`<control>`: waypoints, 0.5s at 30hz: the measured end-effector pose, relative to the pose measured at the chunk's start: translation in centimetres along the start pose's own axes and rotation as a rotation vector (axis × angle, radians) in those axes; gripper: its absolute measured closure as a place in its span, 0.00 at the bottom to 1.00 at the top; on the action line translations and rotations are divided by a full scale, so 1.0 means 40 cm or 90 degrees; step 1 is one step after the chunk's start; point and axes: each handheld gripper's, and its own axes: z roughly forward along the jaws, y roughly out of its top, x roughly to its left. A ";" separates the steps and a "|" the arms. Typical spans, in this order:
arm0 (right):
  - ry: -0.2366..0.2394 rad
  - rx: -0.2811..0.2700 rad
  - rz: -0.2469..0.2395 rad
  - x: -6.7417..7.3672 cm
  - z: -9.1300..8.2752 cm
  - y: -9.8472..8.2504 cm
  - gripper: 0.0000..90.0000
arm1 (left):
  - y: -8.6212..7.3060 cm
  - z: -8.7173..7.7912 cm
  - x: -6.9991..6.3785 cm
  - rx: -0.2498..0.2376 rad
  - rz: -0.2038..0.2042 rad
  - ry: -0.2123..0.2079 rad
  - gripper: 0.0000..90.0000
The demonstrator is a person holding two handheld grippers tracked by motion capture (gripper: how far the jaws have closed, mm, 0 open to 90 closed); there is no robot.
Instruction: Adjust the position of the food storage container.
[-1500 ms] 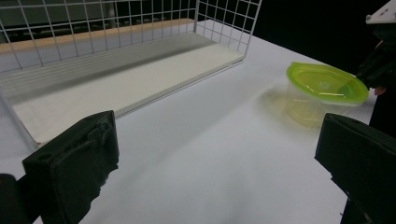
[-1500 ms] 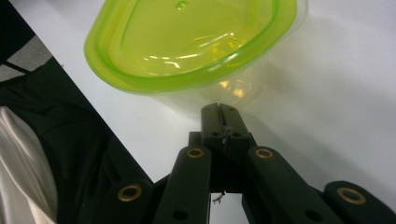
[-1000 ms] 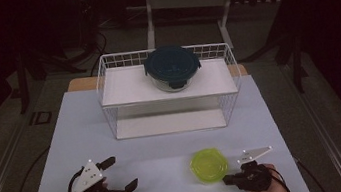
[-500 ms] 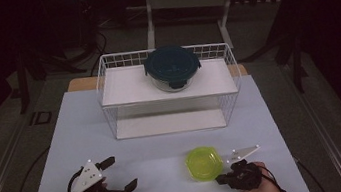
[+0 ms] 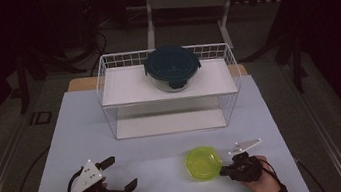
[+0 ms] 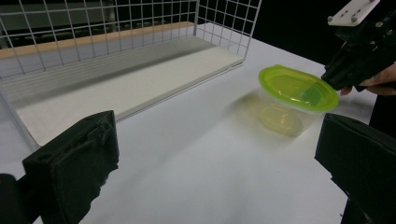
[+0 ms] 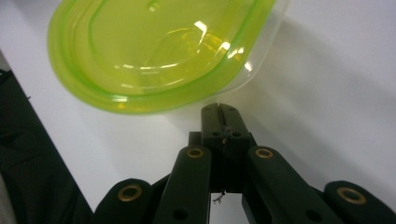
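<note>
While the right gripper (image 5: 225, 170) rests with its jaws pressed together, nothing between them, its tip sits just beside the rim of the green-lidded container (image 5: 203, 162), on the side away from the left gripper (image 5: 119, 175). That container stands upright on the white surface (image 5: 155, 143), in front of the wire rack (image 5: 167, 89) and toward its right end, well apart from the rack's lower shelf. On the rack's upper shelf sits a round glass container with a dark teal lid (image 5: 172, 67).

From the right gripper view the closed tip (image 7: 219, 112) appears to meet the clear wall just under the lid (image 7: 154, 51), so the step in hand looks like nudging or steadying the tub rather than gripping it. To do that well, the push should stay low on the wall and go through the middle of the tub, slowly, so this light plastic thing slides instead of tipping or spinning. If a lift is wanted, the jaws must first open wide enough to span the rim.

The left gripper stands with its jaws wide apart, holding nothing, well to the left of the container.

The tub's lid faces straight up. Its outline is nearly round, so I cannot tell a long axis.
</note>
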 end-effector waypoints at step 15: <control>0.003 0.004 -0.013 0.016 0.036 0.039 1.00 | -0.002 0.000 0.000 0.004 0.003 -0.002 0.00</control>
